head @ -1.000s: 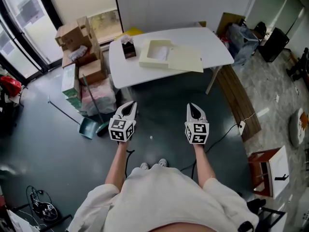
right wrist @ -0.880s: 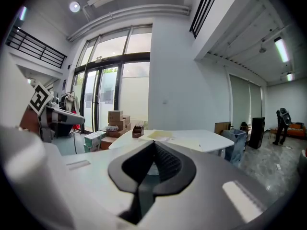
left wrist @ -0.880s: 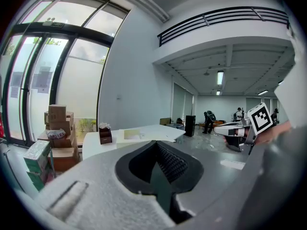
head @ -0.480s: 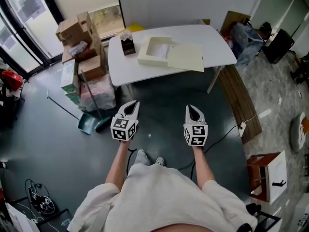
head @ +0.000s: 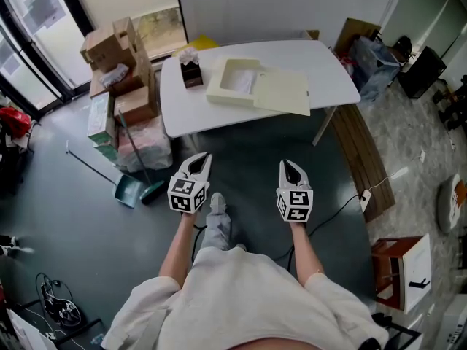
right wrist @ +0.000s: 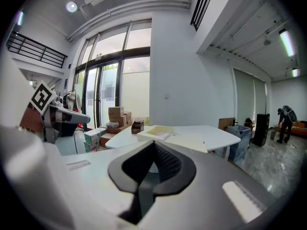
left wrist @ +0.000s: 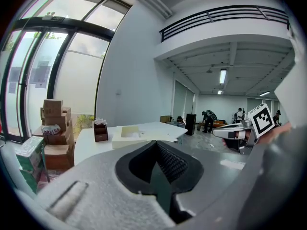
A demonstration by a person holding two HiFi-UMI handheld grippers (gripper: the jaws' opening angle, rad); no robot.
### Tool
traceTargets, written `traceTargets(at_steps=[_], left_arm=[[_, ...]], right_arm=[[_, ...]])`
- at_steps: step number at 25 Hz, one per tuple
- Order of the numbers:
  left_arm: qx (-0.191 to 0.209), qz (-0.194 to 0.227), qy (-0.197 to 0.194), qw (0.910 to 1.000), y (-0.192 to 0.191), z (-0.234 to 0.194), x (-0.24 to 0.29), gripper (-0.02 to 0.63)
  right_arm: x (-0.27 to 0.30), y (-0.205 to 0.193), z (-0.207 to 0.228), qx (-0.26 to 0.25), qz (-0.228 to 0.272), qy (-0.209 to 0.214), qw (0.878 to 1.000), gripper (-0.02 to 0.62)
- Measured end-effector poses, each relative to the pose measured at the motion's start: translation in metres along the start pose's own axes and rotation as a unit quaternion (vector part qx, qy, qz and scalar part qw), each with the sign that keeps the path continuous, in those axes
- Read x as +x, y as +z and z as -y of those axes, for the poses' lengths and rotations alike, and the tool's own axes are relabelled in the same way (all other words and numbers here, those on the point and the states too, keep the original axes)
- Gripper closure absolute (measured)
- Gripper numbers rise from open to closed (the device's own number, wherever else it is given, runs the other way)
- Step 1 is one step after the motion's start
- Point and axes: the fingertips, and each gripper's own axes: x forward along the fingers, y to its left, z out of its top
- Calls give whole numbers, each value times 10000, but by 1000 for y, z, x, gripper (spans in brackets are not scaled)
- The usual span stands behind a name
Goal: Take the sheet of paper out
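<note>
Table (head: pixel 328 75) is now nearer: approach under way. Left tongs (head: pixel 197 159) and right tongs (head: pixel 292 166) are closed, empty; paper (head: pixel 239 81) lies untouched in box (head: pixel 217 87).

A: Head view. Light?
B: Bright, even daylight from the glazed wall (head: pixel 33 17) at 10 o'clock. White table (head: pixel 328 68) nearly blown out, with a soft shadow under it on the dark floor (head: pixel 73 224). Mostly sharp.
A: Gripper views?
B: Fisheye. Black vignette all round, straight lines bowed. Windows (left wrist: pixel 43 66) glare at 9 o'clock, strip light (left wrist: pixel 223 75) at 1 o'clock. Near the lens, left gripper (left wrist: pixel 156 147) and right gripper (right wrist: pixel 153 145) look soft.
</note>
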Motion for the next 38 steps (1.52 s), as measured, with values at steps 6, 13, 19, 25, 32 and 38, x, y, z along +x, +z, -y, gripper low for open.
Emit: traceTargets(at_steps=[6, 13, 19, 25, 32, 38], left_arm=[[-14, 40, -116, 9999, 12, -30, 47, 600], [-7, 72, -328, 9994, 41, -83, 117, 600], [23, 82, -533, 9985, 70, -129, 175, 600], [19, 60, -691, 9976, 88, -170, 222, 600], [-4, 45, -865, 9962, 100, -203, 263, 600], [-9, 97, -911, 9958, 111, -231, 282, 600]], right_arm=[[52, 12, 11, -54, 9, -62, 10000, 594], [128, 39, 26, -70, 11, -269, 9996, 594], [192, 65, 38, -51, 10, -460, 9989, 594], [247, 83, 46, -33, -16, -629, 9980, 594], [292, 95, 54, -4, -90, -824, 9966, 594], [323, 106, 52, -65, -67, -888, 9960, 594]])
